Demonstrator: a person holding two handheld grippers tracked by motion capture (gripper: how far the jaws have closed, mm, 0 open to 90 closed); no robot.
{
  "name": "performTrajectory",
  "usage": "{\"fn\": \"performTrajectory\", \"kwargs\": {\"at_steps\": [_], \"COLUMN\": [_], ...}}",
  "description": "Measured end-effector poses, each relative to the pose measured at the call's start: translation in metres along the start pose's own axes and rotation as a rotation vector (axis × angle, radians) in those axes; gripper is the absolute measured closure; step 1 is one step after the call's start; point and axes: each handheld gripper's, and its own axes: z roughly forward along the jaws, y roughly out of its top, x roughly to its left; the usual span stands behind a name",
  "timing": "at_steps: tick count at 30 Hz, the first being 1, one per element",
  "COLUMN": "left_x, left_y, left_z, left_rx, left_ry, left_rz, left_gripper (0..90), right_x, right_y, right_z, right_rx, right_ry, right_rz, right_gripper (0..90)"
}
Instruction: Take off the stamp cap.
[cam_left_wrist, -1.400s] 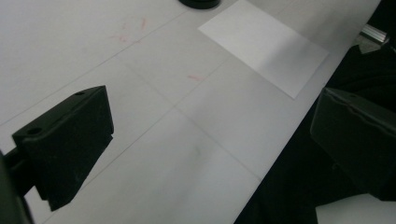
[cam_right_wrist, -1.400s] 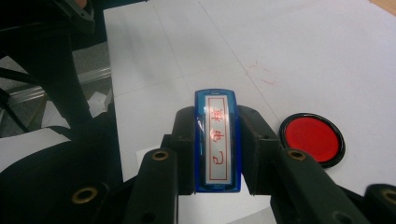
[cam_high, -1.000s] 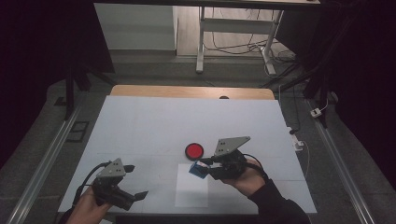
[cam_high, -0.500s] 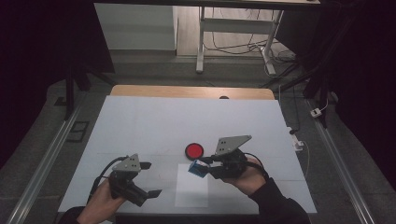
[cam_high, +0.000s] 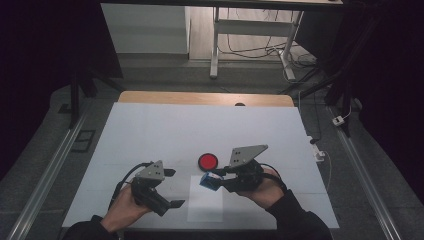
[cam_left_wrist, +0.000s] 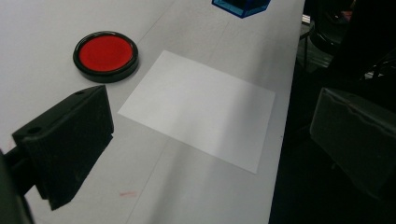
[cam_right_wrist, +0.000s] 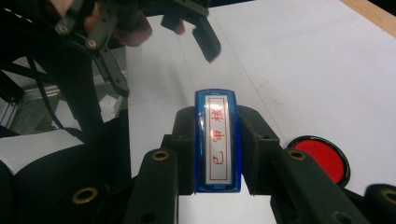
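Stamp (cam_right_wrist: 217, 140) of blue translucent plastic sits pinched between the jaws of the right hand-held gripper (cam_high: 216, 180), held just above the upper edge of the white paper sheet (cam_high: 205, 199). In the right gripper view its long face is turned up toward the camera: a white label framed in red, with red characters running down its length, and rounded blue ends. The jaws press on its two long sides, which looks like a grip chosen to keep it level, probably so that the printing face can go down flat; that face itself is hidden. The red ink pad (cam_high: 208, 161), a round red disc in a black rim, lies on the counter (cam_high: 150, 130) just beyond the sheet and near the stamp, handy for inking, I would judge. The sheet is blank as far as can be seen, lying flat near the counter's front edge. The left hand-held gripper (cam_high: 172, 187) hangs to the left of the sheet with its jaws spread wide and nothing between them, perhaps ready to steady the paper.
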Motion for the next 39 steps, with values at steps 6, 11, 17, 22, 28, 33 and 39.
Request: {"fn": "performTrajectory", "kwargs": {"at_steps": [6, 11, 17, 22, 28, 33, 39], "left_x": [0.002, 0.005, 0.008, 0.008, 0.007, 0.006, 0.01], "left_y": [0.007, 0.012, 0.017, 0.022, 0.027, 0.028, 0.026], "left_z": [0.009, 0.02, 0.034, 0.04, 0.046, 0.045, 0.04], "left_rx": [-0.01, -0.001, 0.003, 0.004, 0.014, -0.008, -0.053], "left_ry": [-0.041, -0.068, -0.095, -0.114, -0.142, -0.161, -0.207], "left_rz": [0.015, 0.037, 0.054, 0.087, 0.133, 0.181, 0.196], "left_gripper": [0.0, 0.0, 0.0, 0.0, 3.9, 19.0, 41.1], "right_x": [0.001, 0.002, 0.003, 0.004, 0.005, 0.006, 0.007], "right_y": [0.001, 0.002, 0.003, 0.004, 0.004, 0.004, 0.003], "right_z": [0.001, 0.003, 0.004, 0.005, 0.007, 0.007, 0.008], "right_rx": [0.0, -0.002, -0.002, -0.002, 0.002, -0.003, -0.009], "right_ry": [0.013, 0.025, 0.036, 0.046, 0.059, 0.072, 0.085], "right_rz": [-0.007, -0.018, -0.023, -0.03, -0.035, -0.043, -0.051], "right_gripper": [69.5, 69.4, 69.5, 69.5, 69.4, 69.4, 69.5]}}
